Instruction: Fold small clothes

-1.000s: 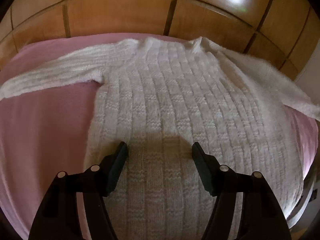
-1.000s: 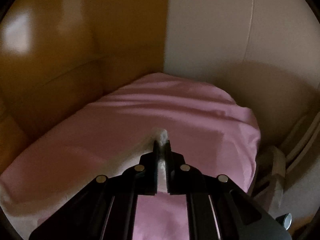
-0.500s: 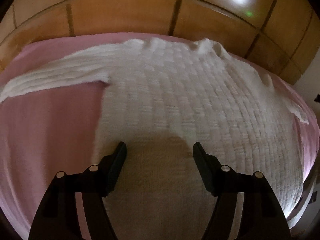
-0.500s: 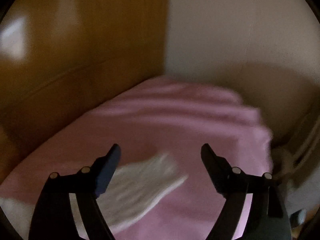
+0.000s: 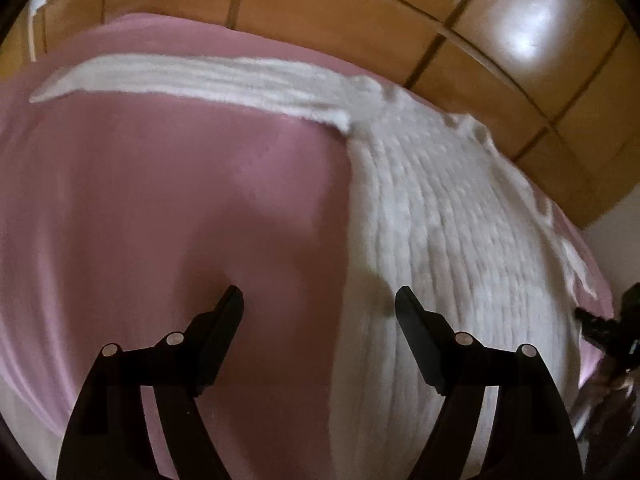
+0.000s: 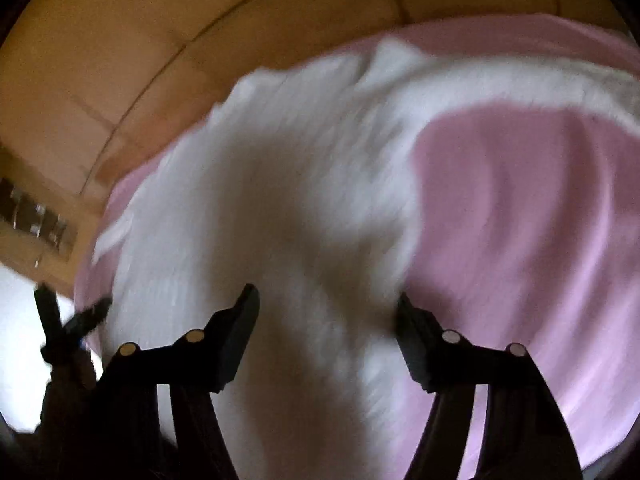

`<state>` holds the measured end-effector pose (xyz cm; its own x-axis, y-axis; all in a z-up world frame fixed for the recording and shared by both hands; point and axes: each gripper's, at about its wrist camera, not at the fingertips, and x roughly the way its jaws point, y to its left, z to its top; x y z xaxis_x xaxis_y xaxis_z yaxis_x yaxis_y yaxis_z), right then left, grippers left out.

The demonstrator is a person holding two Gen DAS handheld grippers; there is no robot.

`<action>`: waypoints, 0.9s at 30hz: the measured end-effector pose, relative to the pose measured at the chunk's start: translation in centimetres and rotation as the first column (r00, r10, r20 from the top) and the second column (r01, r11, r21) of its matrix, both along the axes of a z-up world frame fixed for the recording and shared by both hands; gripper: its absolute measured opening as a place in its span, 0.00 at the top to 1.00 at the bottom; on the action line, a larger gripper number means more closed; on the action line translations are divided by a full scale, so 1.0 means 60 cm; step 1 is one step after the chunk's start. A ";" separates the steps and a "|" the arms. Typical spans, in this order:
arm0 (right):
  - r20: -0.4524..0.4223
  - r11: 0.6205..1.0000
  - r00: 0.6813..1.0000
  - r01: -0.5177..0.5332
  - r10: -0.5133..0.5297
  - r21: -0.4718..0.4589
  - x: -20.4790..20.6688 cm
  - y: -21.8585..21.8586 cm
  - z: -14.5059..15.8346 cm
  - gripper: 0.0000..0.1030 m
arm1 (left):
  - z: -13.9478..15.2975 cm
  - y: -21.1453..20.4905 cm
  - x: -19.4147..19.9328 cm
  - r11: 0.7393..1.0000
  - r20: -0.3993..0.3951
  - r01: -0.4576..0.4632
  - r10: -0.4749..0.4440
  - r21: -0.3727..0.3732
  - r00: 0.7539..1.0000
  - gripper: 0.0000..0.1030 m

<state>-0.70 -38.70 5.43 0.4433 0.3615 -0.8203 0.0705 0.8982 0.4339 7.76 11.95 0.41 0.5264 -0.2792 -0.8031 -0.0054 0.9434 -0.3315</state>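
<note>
A white knitted sweater lies flat on a pink sheet, body down the right of the left wrist view, one sleeve stretched out to the left. My left gripper is open and empty, low over the sweater's left side edge. In the blurred right wrist view the sweater fills the middle. My right gripper is open and empty over the sweater's right side edge. The right gripper also shows at the right edge of the left wrist view.
A wooden panelled headboard runs behind the bed. The pink sheet spreads right of the sweater in the right wrist view. The left gripper shows at that view's left edge.
My right gripper let go of the sleeve end, opened, and swung back over the sweater's body. My left gripper moved left, from over the sweater's middle to its left edge.
</note>
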 end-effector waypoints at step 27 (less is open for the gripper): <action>0.062 0.926 0.924 0.376 -0.377 0.027 -0.082 -0.142 0.001 0.56 | 0.059 -0.043 -0.025 0.997 0.192 0.051 -0.062 0.060 0.980 0.36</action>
<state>-5.60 -47.20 5.52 0.6010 0.1687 -0.7812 0.3737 0.8047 0.4613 6.29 9.37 3.95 0.6577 -0.2714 -0.7027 0.1078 0.9572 -0.2687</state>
